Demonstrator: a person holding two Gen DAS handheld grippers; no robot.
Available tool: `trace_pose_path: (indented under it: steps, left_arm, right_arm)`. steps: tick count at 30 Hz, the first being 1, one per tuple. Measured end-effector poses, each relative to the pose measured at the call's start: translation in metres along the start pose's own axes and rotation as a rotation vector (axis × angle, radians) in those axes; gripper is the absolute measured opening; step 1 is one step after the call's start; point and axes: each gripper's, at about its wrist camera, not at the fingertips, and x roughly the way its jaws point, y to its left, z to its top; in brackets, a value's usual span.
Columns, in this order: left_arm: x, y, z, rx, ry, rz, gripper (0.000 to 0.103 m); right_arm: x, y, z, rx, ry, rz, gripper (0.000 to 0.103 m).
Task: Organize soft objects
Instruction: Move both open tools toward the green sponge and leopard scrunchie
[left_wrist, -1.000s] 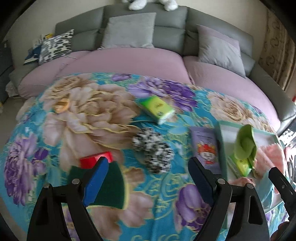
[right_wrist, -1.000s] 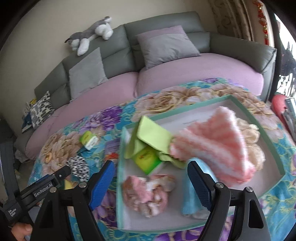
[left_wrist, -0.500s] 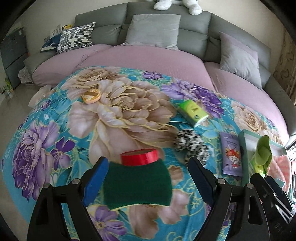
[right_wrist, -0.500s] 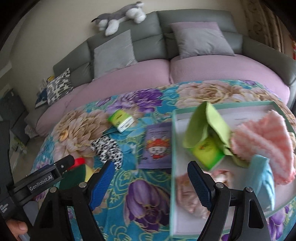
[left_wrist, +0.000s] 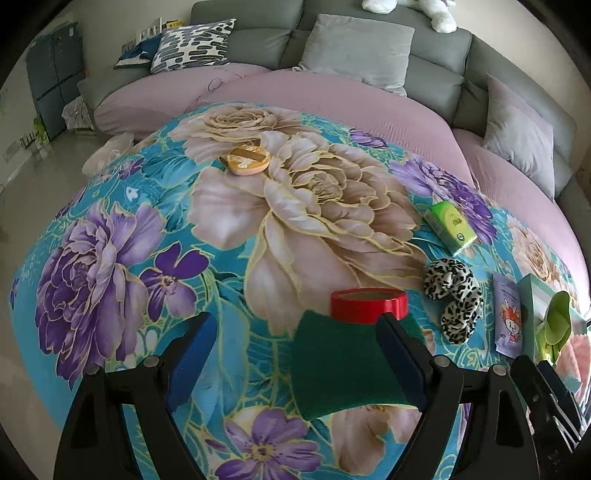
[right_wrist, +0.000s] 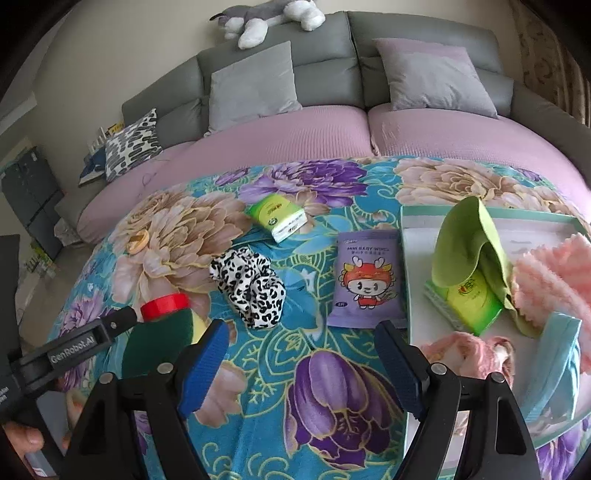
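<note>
On the floral cloth lie a green sponge (left_wrist: 340, 365) with a yellow underside, a leopard-print scrunchie (left_wrist: 452, 291) (right_wrist: 251, 286), a green tissue pack (left_wrist: 448, 221) (right_wrist: 279, 218) and a purple wipes pack (right_wrist: 367, 277). My left gripper (left_wrist: 295, 360) is open, low over the cloth; its right finger overlaps the sponge. My right gripper (right_wrist: 301, 365) is open and empty, just left of the teal tray (right_wrist: 410, 236), which holds a green cloth (right_wrist: 465, 243), pink knits (right_wrist: 550, 273), a light blue cloth (right_wrist: 554, 365) and a tissue pack.
A red tape roll (left_wrist: 369, 304) stands just behind the sponge. A round orange puff (left_wrist: 249, 160) lies far back on the cloth. A grey and mauve sofa (right_wrist: 295, 133) with cushions runs behind the table. Floor and a cabinet are at left.
My left gripper has swung left, so the sponge and tape roll slid from its left finger to its right one. My right gripper has moved left off the tray to the cloth.
</note>
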Motion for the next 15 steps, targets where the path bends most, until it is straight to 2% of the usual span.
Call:
trace_pose_path:
  steps: [7,15]
  left_arm:
    - [0.008,0.008,-0.001,-0.010,0.029,-0.022,0.088]
    - [0.012,-0.004,-0.006,0.113,0.056,-0.033,0.088]
  right_arm:
    - [0.008,-0.008,-0.001,0.045,0.021,-0.004,0.084]
    - [0.010,-0.012,0.001,0.083,0.020,0.000,0.084]
